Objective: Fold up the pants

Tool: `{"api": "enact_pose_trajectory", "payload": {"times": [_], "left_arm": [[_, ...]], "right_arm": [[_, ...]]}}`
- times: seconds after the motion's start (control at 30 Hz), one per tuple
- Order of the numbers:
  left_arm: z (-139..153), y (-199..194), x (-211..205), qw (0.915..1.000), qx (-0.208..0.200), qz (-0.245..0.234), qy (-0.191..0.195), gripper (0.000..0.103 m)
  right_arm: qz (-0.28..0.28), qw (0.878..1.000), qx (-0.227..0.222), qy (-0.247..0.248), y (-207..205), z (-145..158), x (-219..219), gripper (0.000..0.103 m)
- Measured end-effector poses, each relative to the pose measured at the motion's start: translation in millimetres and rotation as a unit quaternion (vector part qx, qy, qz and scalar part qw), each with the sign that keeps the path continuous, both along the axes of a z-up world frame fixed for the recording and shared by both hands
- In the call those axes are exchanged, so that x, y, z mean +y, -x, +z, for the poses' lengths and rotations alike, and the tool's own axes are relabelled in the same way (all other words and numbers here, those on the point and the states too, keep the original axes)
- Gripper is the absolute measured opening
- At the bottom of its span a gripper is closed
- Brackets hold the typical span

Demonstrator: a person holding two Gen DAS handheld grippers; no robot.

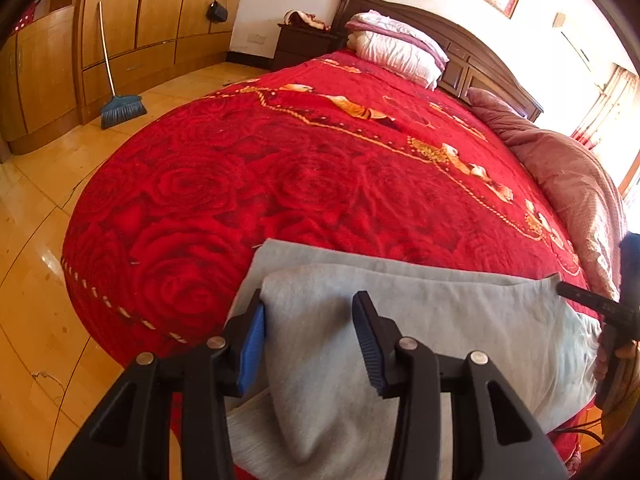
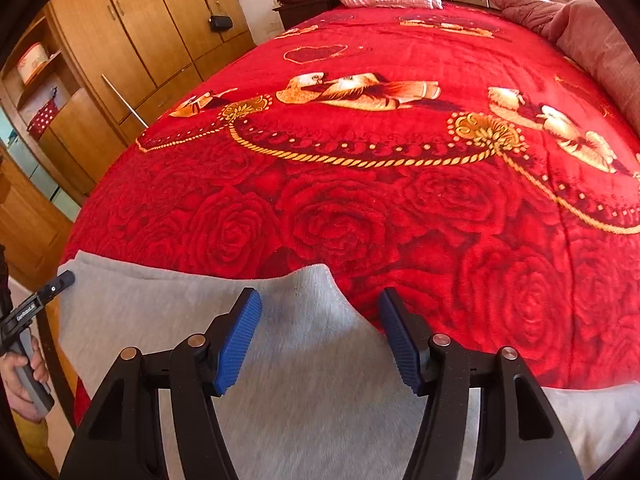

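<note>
Grey pants (image 1: 420, 320) lie across the near edge of a bed with a red rose blanket (image 1: 280, 168), one layer folded over another. My left gripper (image 1: 310, 336) is open, its blue pads either side of the upper layer's left corner. In the right wrist view the pants (image 2: 192, 312) spread left and below; my right gripper (image 2: 320, 332) is open over the pants' raised right corner (image 2: 316, 280). The right gripper shows at the right edge of the left wrist view (image 1: 592, 304); the left gripper shows at the left edge of the right wrist view (image 2: 44, 296).
Pillows (image 1: 396, 48) and a dark headboard (image 1: 460, 32) at the far end. A pink quilt (image 1: 568, 176) lies along the bed's right side. A broom (image 1: 116, 104) leans on wooden wardrobes (image 1: 132, 12) left. Wooden floor (image 1: 36, 280) borders the bed's left.
</note>
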State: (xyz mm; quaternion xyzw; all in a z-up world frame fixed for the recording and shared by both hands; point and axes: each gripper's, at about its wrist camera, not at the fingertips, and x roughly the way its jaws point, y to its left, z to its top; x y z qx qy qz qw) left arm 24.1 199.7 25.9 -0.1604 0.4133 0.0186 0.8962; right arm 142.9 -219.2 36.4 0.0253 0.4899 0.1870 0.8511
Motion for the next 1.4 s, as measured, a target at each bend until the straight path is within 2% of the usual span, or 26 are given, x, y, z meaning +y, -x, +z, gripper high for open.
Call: {"api": "enact_pose_trajectory", "payload": {"times": [0.03,0.07,0.1,0.13,0.2,0.3,0.4,0.53,0.67,0.77,0.87,1.0,1.2,1.3,1.4], "left_arm": [[0,-1,-1,1.0,0.0,-0.001,-0.001,0.044],[0,-1,-2,1.0,0.0,-0.002,-0.005,0.042],[1,0,-2,1.0,-0.002,-0.001,-0.009,0.029],[2,1,-2,0.9999,-0.004,-0.001,-0.013,0.01],[7,4,-3,0.9998,-0.016,-0.002,-0.012,0.008],[23,13,-7,0.9984,-0.05,-0.003,-0.026,0.006],[35,13,-8,0.9967,-0.066,0.003,-0.047,0.006],[20,-7,1,0.9973,-0.041,0.017,-0.059,0.006],[-7,-32,11,0.9975,0.0,0.03,-0.064,0.006],[-4,-32,16,0.9964,-0.004,0.045,-0.072,0.011],[6,-22,27,0.9931,-0.009,0.068,-0.095,0.014],[16,6,43,0.9944,-0.021,0.084,-0.061,0.025],[9,58,44,0.9949,-0.02,0.099,-0.001,0.026],[-4,78,37,0.9947,-0.01,0.096,0.037,0.025],[-23,88,35,0.9922,0.008,0.086,0.09,0.025]], "right_arm": [[-0.001,1.0,-0.001,-0.006,0,-2,0,0.061],[0.0,1.0,-0.006,-0.012,1,-2,0,0.046],[0.002,1.0,-0.012,-0.018,3,0,-1,0.018],[0.003,1.0,-0.021,-0.021,6,2,-2,0.012],[-0.001,0.999,-0.044,-0.028,10,10,-4,0.01],[-0.014,0.997,-0.072,-0.03,11,18,-6,0.01],[-0.029,0.997,-0.065,-0.032,2,13,-7,0.01],[-0.032,0.998,-0.044,-0.014,-10,-7,-1,0.01],[-0.034,0.998,-0.046,-0.011,-7,-6,-4,0.012],[-0.048,0.998,-0.05,-0.012,-2,1,-10,0.024],[-0.055,0.996,-0.072,-0.004,14,17,-12,0.028],[-0.044,0.995,-0.084,0.01,43,31,-7,0.033],[-0.006,0.997,-0.07,0.01,90,29,3,0.033],[0.006,0.998,-0.065,0.02,111,24,7,0.033],[0.014,0.997,-0.066,0.035,128,20,10,0.033]]}}
